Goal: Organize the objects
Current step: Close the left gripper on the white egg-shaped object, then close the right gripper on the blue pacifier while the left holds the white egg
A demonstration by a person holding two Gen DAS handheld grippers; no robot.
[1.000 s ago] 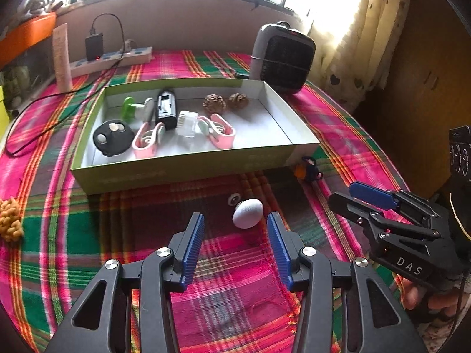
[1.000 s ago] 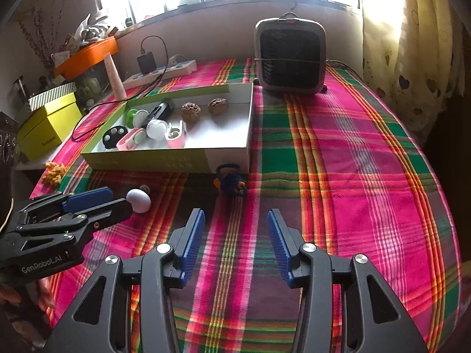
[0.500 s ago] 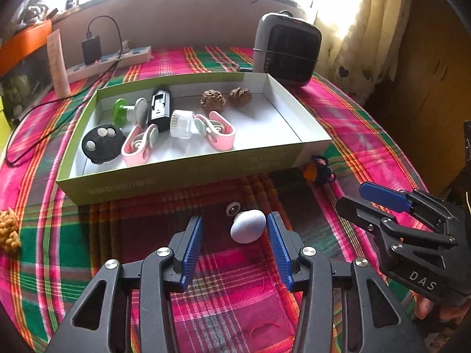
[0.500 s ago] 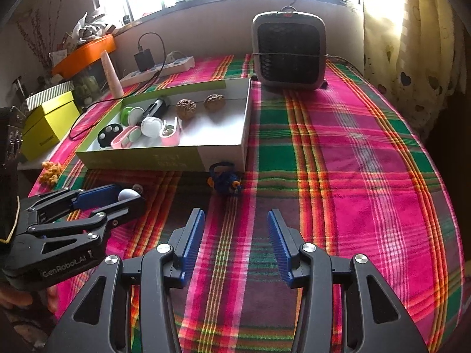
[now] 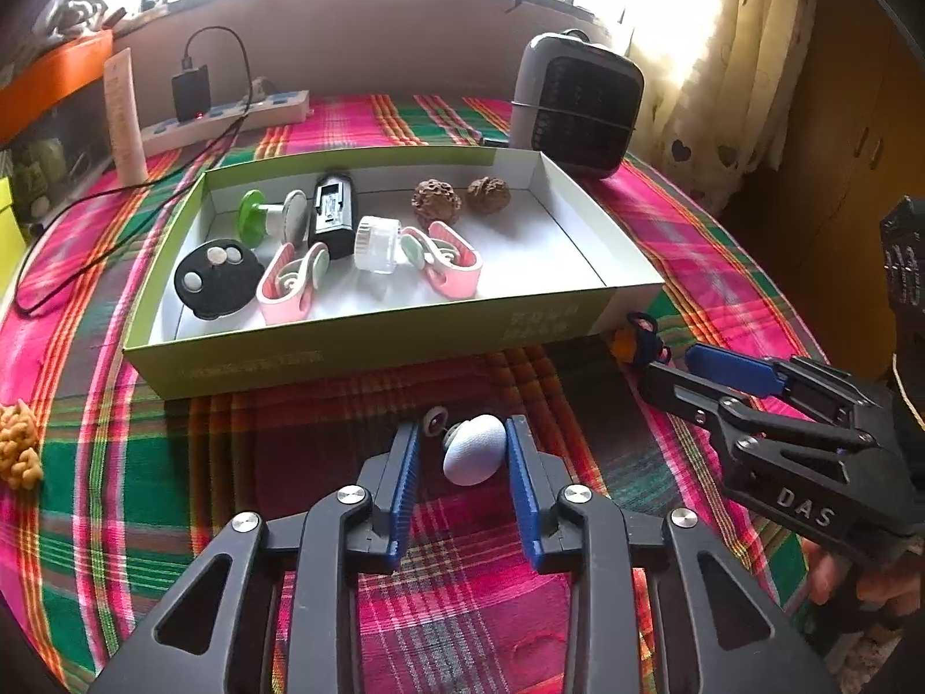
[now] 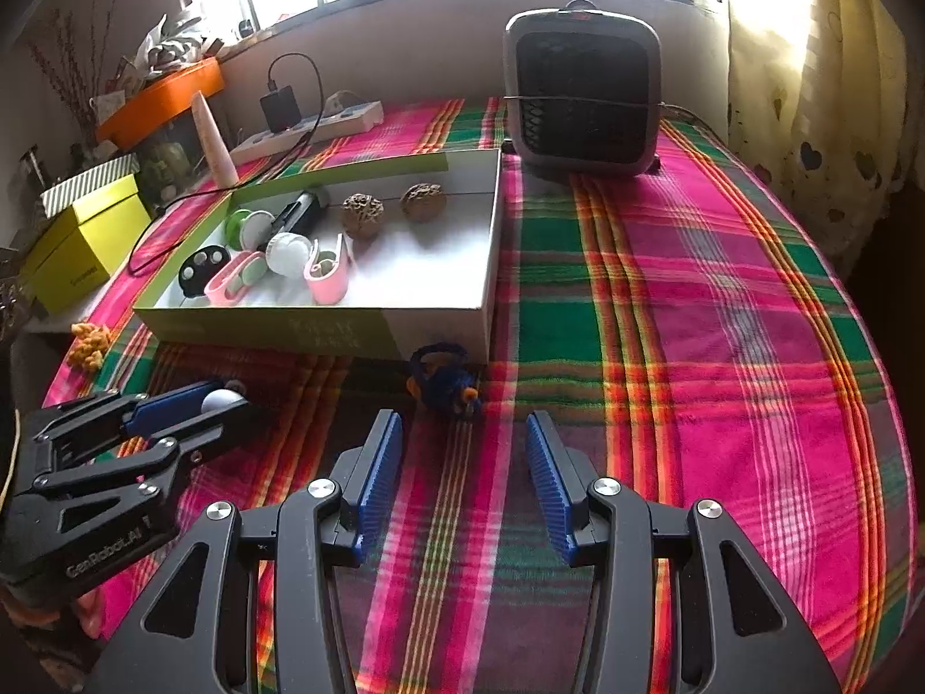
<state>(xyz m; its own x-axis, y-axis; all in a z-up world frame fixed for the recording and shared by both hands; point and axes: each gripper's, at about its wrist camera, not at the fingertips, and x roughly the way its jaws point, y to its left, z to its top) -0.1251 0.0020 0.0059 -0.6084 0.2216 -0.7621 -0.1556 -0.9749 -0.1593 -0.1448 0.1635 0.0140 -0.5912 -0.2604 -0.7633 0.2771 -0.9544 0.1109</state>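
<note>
Left gripper (image 5: pixel 462 451), jaws apart, straddles the white egg-shaped object (image 5: pixel 474 450): seemingly light, smooth, roll-prone; grip its widest middle.

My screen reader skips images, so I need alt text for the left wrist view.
The left gripper brackets a white egg-shaped object on a plaid tablecloth, jaws open. Behind it sits a shallow green-sided box holding small items; the right gripper hovers nearby.

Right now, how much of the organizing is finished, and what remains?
Done: clips, walnuts and other small items lie in the green box. In hand: the left tongs bracket the white egg-shaped object, not clearly squeezing it. Left: the blue-orange toy and the yellow knitted piece sit on the cloth; the right tongs are open and hold nothing.
</note>
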